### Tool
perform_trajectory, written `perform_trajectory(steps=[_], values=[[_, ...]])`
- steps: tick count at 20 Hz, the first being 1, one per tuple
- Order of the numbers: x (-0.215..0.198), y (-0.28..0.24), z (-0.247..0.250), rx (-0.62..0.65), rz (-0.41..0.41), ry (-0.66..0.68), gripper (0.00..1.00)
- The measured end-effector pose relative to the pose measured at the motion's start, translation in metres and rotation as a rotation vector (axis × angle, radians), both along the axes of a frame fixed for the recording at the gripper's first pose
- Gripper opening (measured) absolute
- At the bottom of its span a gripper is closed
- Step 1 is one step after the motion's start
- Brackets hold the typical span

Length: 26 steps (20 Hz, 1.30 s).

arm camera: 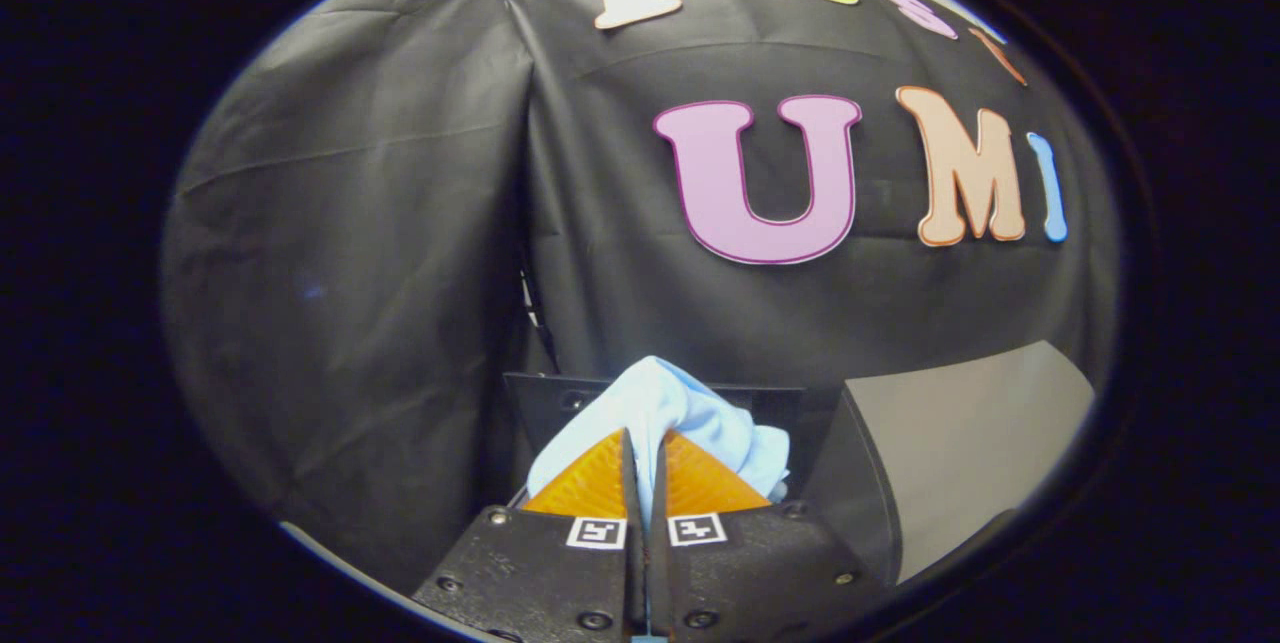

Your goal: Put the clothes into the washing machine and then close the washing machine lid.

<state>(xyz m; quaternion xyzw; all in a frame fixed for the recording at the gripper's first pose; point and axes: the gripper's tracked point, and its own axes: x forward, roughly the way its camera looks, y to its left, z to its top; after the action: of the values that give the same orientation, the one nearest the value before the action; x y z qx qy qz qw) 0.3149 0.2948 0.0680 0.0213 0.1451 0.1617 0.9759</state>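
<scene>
light blue cloth [690, 413] bunched up, pinched between the fingers and spilling out ahead of them | gripper [643, 453] clamped tight on the cloth, both fingers pressing | dark box-like frame [540, 398] just beyond | grey surface [980, 443] off to the right

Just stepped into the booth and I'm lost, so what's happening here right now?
The hand-held gripper is shut on a light blue garment, pinched between its two fingers and carried up in the air. Just beyond the fingers stands a dark, open-topped box-like unit, probably the washing machine, in front of the black cloth wall. The garment isn't inside yet.
</scene>
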Motion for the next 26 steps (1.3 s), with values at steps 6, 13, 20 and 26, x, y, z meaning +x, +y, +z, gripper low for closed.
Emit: perform_trajectory(steps=[6, 13, 20, 26], values=[[0.020, 0.024, -0.056, 0.038, 0.001, 0.041, 0.02], [0.024, 0.031, -0.142, 0.015, 0.010, 0.112, 0.02], [0.024, 0.035, -0.237, 0.107, 0.038, 0.267, 0.01], [0.020, 0.045, -0.284, 0.018, 0.036, 0.428, 0.02]])
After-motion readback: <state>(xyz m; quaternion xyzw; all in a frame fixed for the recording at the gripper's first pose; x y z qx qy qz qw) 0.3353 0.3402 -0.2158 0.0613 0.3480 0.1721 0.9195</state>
